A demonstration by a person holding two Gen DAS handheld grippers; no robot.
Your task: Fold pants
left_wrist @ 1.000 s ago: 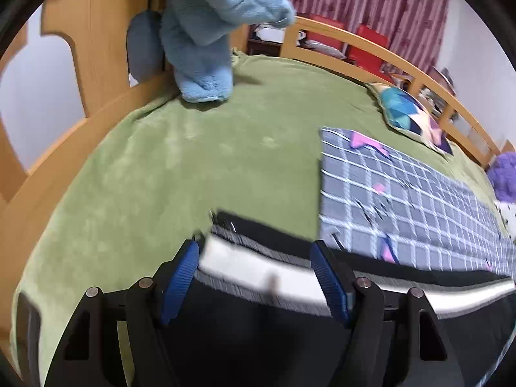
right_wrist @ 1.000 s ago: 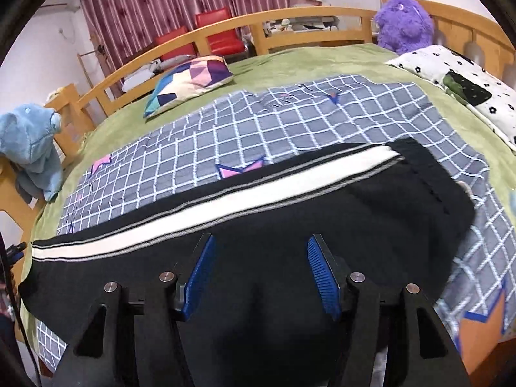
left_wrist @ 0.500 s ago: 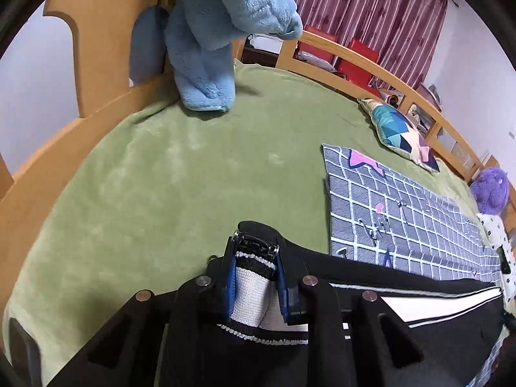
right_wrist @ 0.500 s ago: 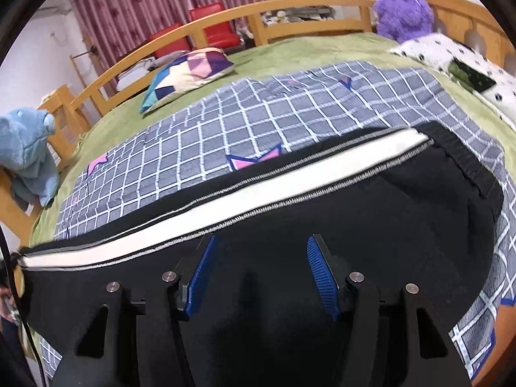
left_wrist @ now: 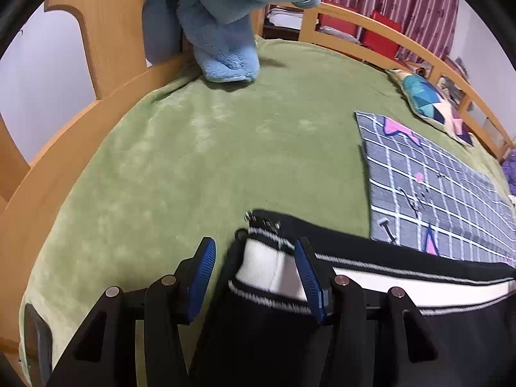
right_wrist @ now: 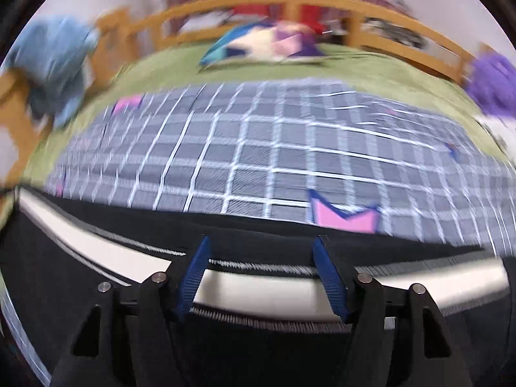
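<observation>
Pants: black knit pants with a broad white side stripe edged in fine black-and-white stitching (left_wrist: 403, 282), lying flat along the near edge of the bed; the leg end, with a small metal zip at its hem (left_wrist: 262, 222), rests on the green blanket, and the rest of the length runs over the checked sheet.
Bed cover: fuzzy olive-green plush blanket (left_wrist: 193, 148), soft nap, slightly mottled.
Sheet: flat grey cloth with a white grid and pink star shapes (left_wrist: 429, 180), spread smooth over the blanket.
Bed frame: curved rails of pale varnished wood (left_wrist: 106, 38) around the mattress.
On the bed: a light-blue fleecy plush toy (left_wrist: 225, 35) propped against the rail; a patchwork cushion of coloured triangles (left_wrist: 429, 103) by the far rail; a purple furry toy (right_wrist: 493, 87), blurred.
Left gripper: black frame with ribbed blue pads (left_wrist: 254, 269); its jaws are opening, with the bunched stripe end of the pants between them; the right pad lies against the cloth, the left pad stands clear of it.
Right gripper: same build (right_wrist: 262, 272); jaws opening, spread over the white stripe with the flat cloth beneath them, pinching nothing.
Change, left: half a second ago the pads were squeezed tight on the hem; now they have parted and the cloth has slumped down.
Change, right: the gripper sat over the plain black cloth before; now it sits at the stripe, and the whole view is smeared.
</observation>
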